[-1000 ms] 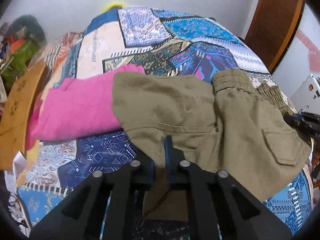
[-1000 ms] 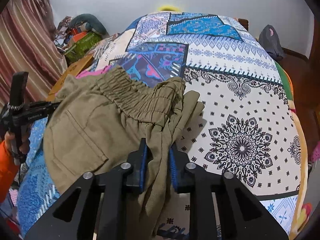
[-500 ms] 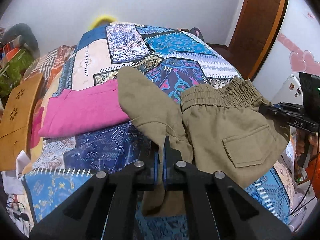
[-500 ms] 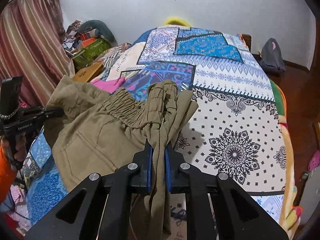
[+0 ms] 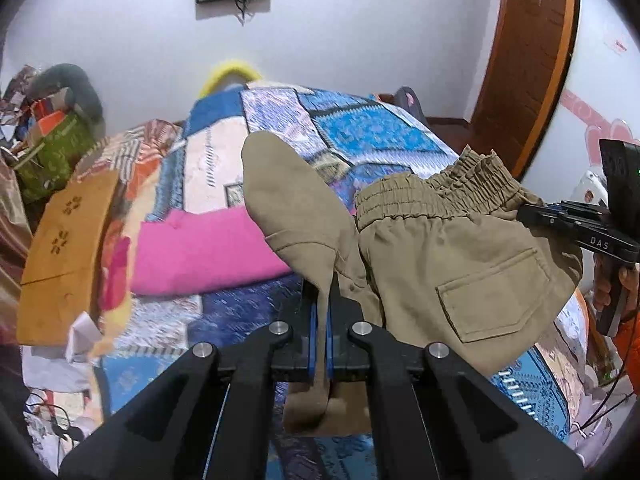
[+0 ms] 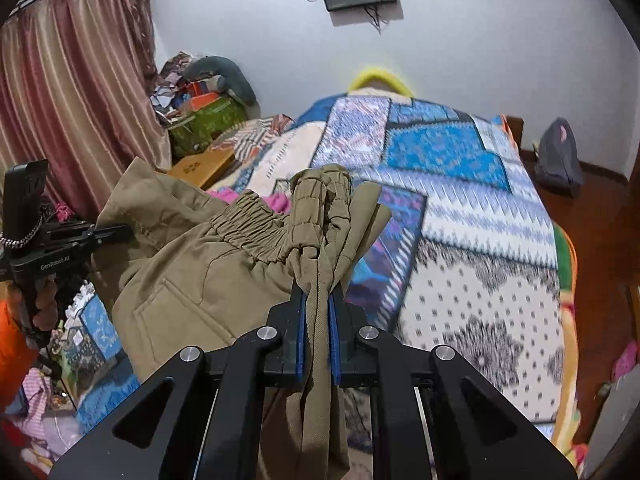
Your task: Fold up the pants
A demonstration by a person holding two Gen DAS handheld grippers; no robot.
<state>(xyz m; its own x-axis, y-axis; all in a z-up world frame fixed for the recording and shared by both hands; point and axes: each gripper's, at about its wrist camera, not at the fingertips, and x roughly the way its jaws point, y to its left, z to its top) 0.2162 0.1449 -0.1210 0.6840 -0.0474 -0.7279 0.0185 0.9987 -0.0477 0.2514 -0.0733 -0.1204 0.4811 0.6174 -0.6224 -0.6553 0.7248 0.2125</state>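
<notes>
The khaki pants (image 5: 460,264) hang in the air above the patterned bed, stretched between both grippers. My left gripper (image 5: 322,308) is shut on one edge of the fabric. My right gripper (image 6: 318,300) is shut on the bunched elastic waistband end (image 6: 320,200). In the left wrist view the right gripper (image 5: 576,224) shows at the far right, holding the waistband; a back pocket (image 5: 492,292) faces the camera. In the right wrist view the left gripper (image 6: 60,240) shows at the far left, holding the other end of the pants (image 6: 192,272).
A folded pink garment (image 5: 204,252) lies on the patchwork bedspread (image 6: 460,208) below the pants. A wooden board (image 5: 60,256) and piled clutter (image 5: 48,128) stand left of the bed. A curtain (image 6: 68,112) hangs left; a grey bag (image 6: 560,156) sits on the floor right.
Both grippers have risen and lifted the pants off the bed. The pants now hang between them instead of lying on the bedspread.
</notes>
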